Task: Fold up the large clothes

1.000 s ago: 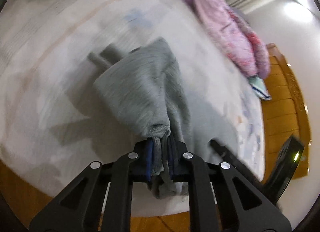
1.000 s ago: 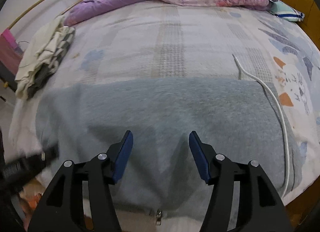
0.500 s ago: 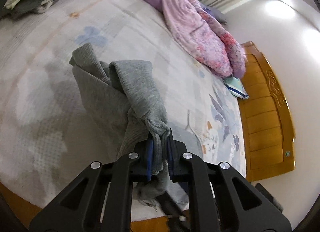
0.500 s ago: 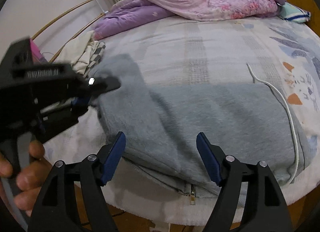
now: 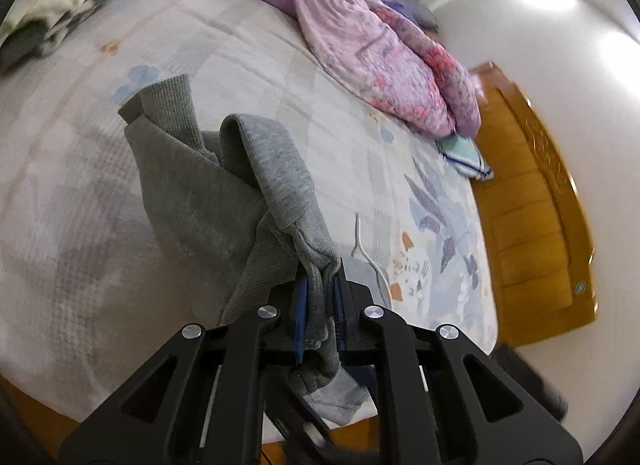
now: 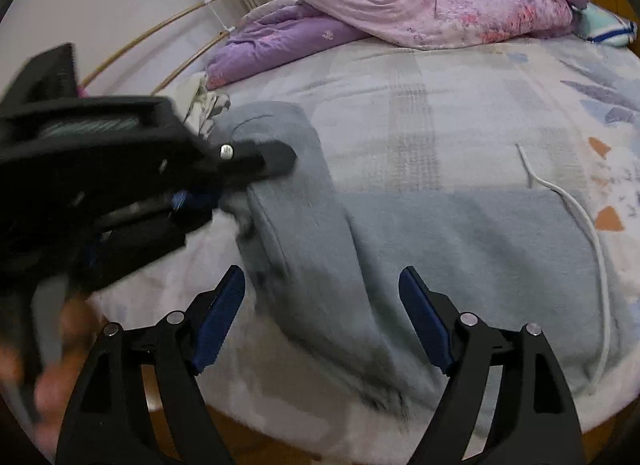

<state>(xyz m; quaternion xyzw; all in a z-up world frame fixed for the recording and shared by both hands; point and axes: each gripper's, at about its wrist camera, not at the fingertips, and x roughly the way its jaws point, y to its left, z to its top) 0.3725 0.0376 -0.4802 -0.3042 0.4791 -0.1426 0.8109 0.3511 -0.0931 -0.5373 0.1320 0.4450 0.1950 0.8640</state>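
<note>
Presently the grey garment [image 6: 460,249] is lying along the near edge of the bed [image 6: 440,113], its main body spread flat while one side is being lifted and doubled over onto the rest. The left gripper [image 5: 320,297] is clamping that raised portion, a bunched ribbed hem or cuff; its blue pads are pressing together on the fabric, and cloth is hanging slack below them. The right gripper [image 6: 322,317] is hovering above the flat part of the garment, its jaws opening wide with nothing pinched between them; the fabric is merely lying underneath. A white drawstring [image 6: 576,217] is trailing from the garment toward the bed's right side.

Judged from this, the step in hand is the first fold: carrying one side across the body of the garment. The next move calls for the left gripper to bring its held edge over and lay it flat, square with the opposite edge, while the right gripper pins or smooths the lower layer to prevent dragging.

Further out, a pink and purple quilt [image 6: 420,9] is heaped along the far edge, a stack of other clothes [image 5: 60,5] is sitting at the far left corner, and a wooden headboard [image 5: 532,225] is bounding the right side.
</note>
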